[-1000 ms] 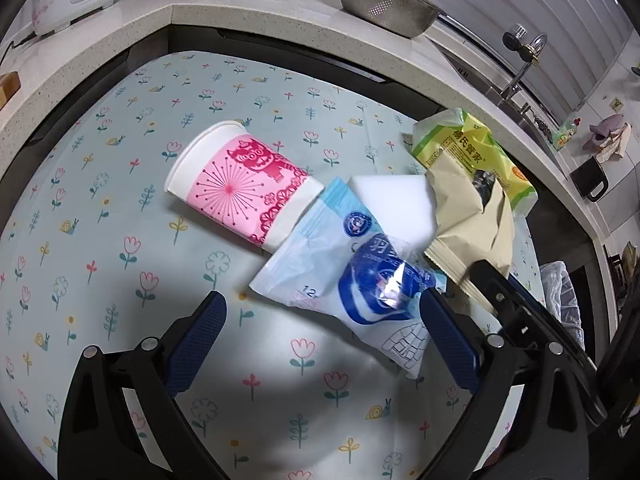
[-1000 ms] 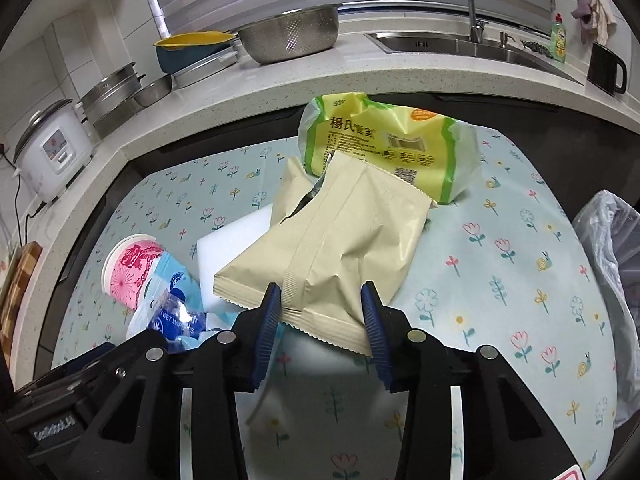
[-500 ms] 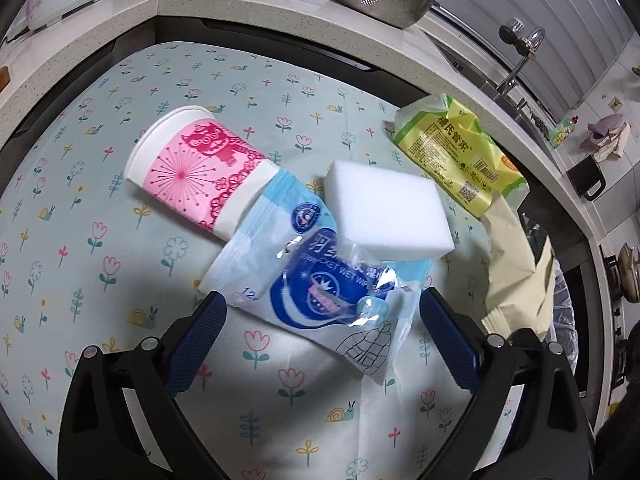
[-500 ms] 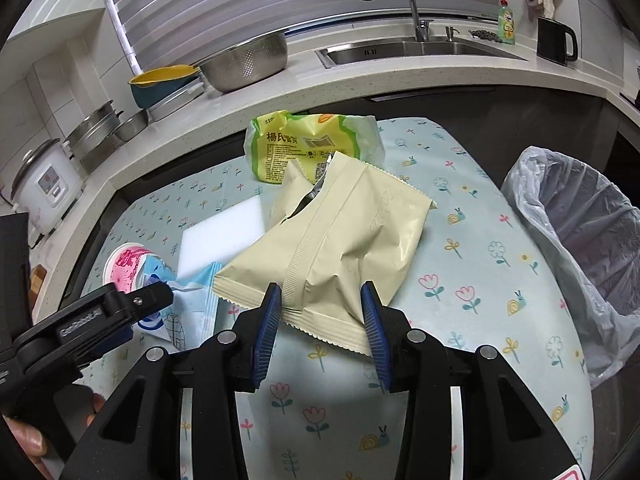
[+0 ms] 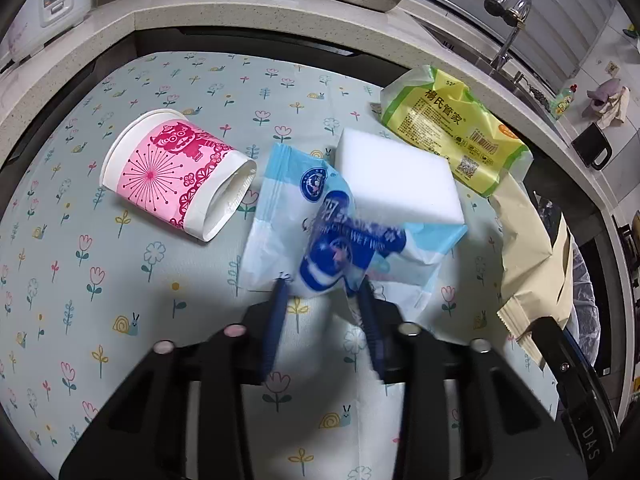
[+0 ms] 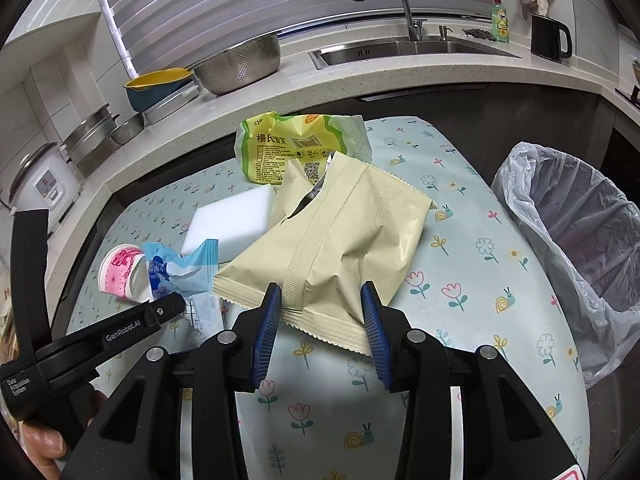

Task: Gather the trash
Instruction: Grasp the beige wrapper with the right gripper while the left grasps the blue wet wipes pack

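On the flowery tablecloth [image 5: 120, 280], the left gripper [image 5: 322, 292] has just closed, pinching the blue wipes packet [image 5: 320, 220], while the right gripper [image 6: 320, 300] clamps the beige bag [image 6: 340, 232].

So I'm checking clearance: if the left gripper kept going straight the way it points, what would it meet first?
The left gripper, just closed on the blue wet wipe packet, would probably push into the white sponge block right behind it, though depth is unclear.
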